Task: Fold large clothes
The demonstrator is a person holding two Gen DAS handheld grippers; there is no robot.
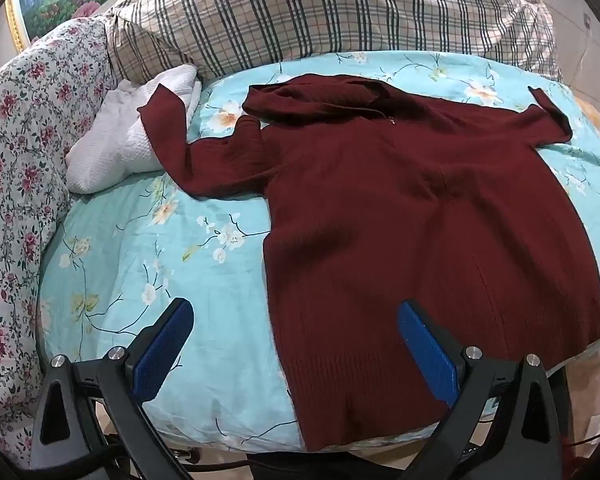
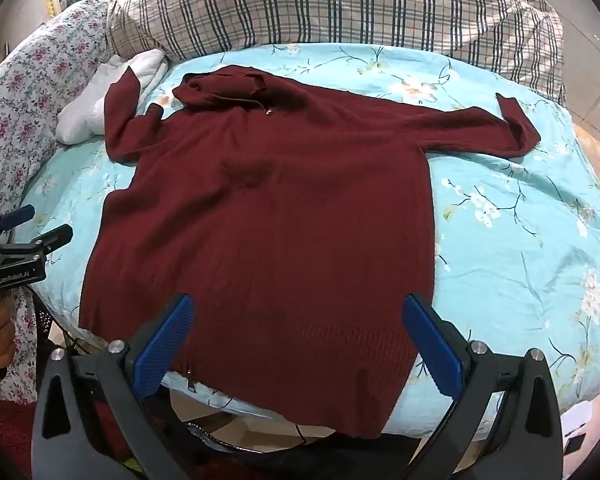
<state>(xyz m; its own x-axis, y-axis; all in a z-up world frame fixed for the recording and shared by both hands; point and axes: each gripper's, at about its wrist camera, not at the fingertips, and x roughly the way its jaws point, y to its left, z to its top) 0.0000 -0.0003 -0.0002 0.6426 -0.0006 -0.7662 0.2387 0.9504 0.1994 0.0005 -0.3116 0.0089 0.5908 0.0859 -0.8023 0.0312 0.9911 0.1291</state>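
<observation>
A dark red knit sweater (image 1: 420, 232) with a zip collar lies flat, front up, on a light blue floral bedsheet (image 1: 148, 240). Both sleeves are spread out to the sides, and the left one bends up over a white cloth. My left gripper (image 1: 296, 320) is open and empty above the sweater's lower left hem. In the right wrist view the sweater (image 2: 268, 220) fills the centre. My right gripper (image 2: 298, 316) is open and empty above the hem's middle. The left gripper also shows at the left edge of the right wrist view (image 2: 40, 224).
A plaid quilt (image 1: 320, 8) is heaped at the far side. A white textured cloth (image 1: 116, 140) lies under the left sleeve. A pink floral blanket (image 1: 16, 160) runs along the left. The bed's near edge drops off below the hem (image 2: 300, 420).
</observation>
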